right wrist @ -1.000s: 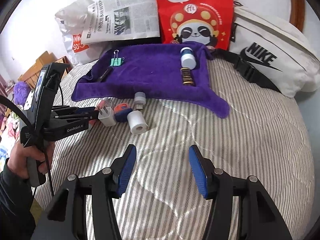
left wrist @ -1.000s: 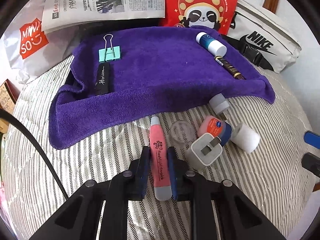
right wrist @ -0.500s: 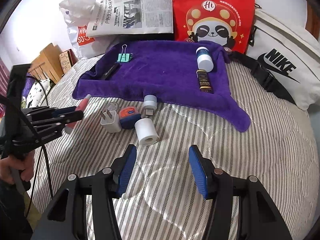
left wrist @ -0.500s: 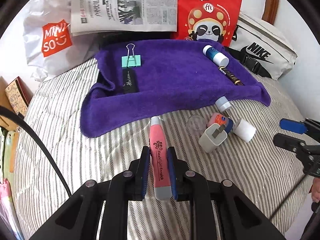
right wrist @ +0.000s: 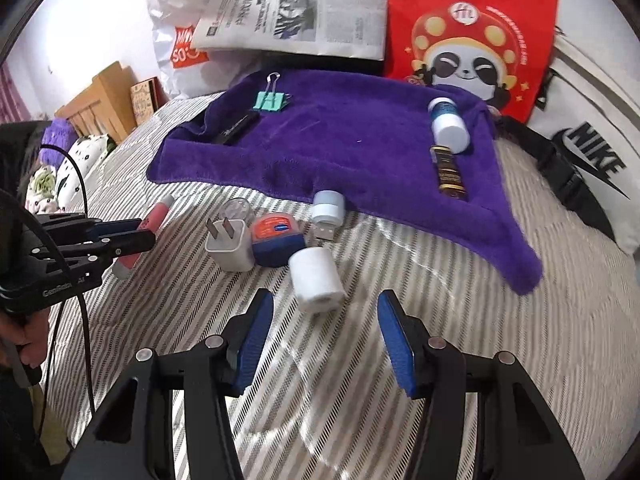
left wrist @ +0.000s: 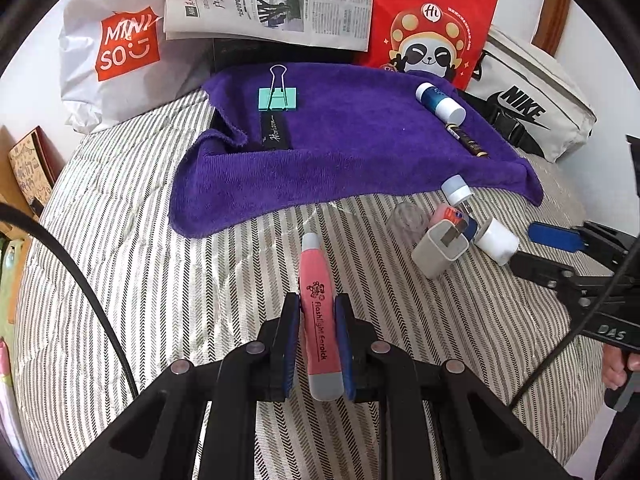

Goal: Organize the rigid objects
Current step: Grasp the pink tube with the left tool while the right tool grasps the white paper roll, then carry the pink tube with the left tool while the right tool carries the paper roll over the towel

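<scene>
My left gripper (left wrist: 317, 306) is shut on a pink flashlight earpick (left wrist: 318, 300) and holds it above the striped bed; it also shows in the right wrist view (right wrist: 136, 236). My right gripper (right wrist: 326, 312) is open and empty, just short of a white roll (right wrist: 317, 279). Beside the roll lie a white plug adapter (right wrist: 230, 246), a blue and orange tin (right wrist: 277, 242), a clear lid (right wrist: 237, 210) and a white USB lamp (right wrist: 328, 214). A purple towel (left wrist: 360, 148) carries a teal binder clip (left wrist: 277, 98), a black bar (left wrist: 274, 134), a blue and white bottle (left wrist: 440, 103) and a dark pen (left wrist: 468, 142).
Behind the towel lean a newspaper (left wrist: 272, 0), a red panda bag (left wrist: 432, 28), a white Miniso bag (left wrist: 116, 52) and a white Nike bag (left wrist: 532, 104). Wooden furniture (right wrist: 104, 100) and soft toys stand off the bed's left side.
My left gripper has lifted and pulled back with the earpick, away from the loose objects. My right gripper has moved forward, closer to the white roll, still open.
</scene>
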`<act>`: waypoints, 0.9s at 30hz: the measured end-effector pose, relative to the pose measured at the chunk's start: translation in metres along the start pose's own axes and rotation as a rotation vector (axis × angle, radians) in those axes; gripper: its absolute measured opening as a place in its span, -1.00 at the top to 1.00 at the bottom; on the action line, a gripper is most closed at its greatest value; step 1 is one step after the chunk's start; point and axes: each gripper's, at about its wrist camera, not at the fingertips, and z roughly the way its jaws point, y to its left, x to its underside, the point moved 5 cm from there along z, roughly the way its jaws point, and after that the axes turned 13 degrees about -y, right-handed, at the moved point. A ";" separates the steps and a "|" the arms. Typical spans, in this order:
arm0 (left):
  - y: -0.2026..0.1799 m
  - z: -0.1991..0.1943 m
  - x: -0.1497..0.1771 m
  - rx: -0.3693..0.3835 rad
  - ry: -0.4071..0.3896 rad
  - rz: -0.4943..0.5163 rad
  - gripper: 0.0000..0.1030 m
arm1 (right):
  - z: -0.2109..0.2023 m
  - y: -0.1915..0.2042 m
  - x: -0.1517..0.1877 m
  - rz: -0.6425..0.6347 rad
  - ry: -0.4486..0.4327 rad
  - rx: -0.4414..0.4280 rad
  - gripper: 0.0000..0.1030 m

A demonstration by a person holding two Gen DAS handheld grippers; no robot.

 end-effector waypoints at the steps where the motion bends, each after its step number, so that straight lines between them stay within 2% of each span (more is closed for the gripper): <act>1: 0.000 0.000 0.000 -0.002 0.000 -0.003 0.66 | 0.003 0.001 0.000 -0.013 0.000 0.003 -0.04; 4: 0.002 0.002 0.001 0.002 0.009 -0.012 0.66 | 0.016 0.006 -0.001 -0.094 -0.007 0.041 0.02; 7: 0.004 0.002 0.003 0.002 0.014 -0.016 0.66 | 0.029 0.013 0.003 -0.168 0.008 0.054 0.37; 19: 0.005 0.007 0.004 -0.005 0.023 -0.005 0.65 | 0.023 0.007 0.012 -0.051 0.001 0.020 0.37; 27: -0.004 0.007 0.005 -0.061 -0.006 0.058 0.65 | 0.022 0.007 0.015 -0.042 -0.048 0.019 0.36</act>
